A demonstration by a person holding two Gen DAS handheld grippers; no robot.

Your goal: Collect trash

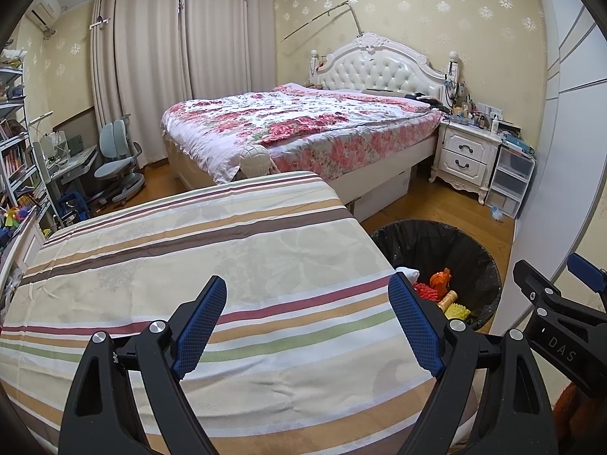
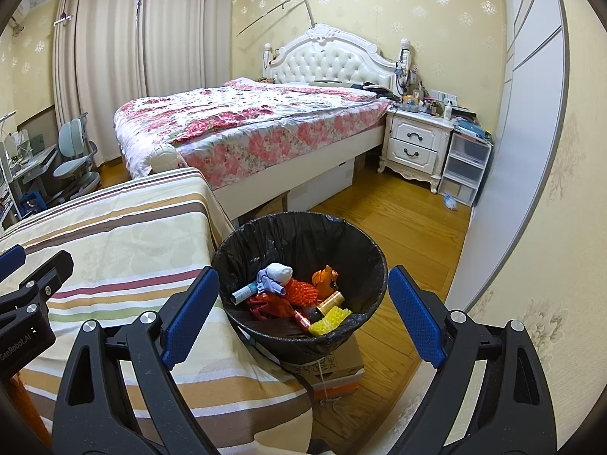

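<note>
Both grippers (image 1: pixel 307 326) (image 2: pixel 303 318) open, empty

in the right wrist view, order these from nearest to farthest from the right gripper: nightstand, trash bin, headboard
1. trash bin, just ahead of the right gripper, between its open jaws
2. nightstand, farther back on the right
3. headboard, at the far wall

Left wrist view: looks forward and down, close above the striped tablecloth (image 1: pixel 212 265), trash bin (image 1: pixel 474 250) at lower right. Right wrist view: same heading, set further right, close above the trash bin (image 2: pixel 303 235). Shared: tablecloth, bin, floral bed (image 1: pixel 303 125), nightstand (image 1: pixel 464 151).
</note>
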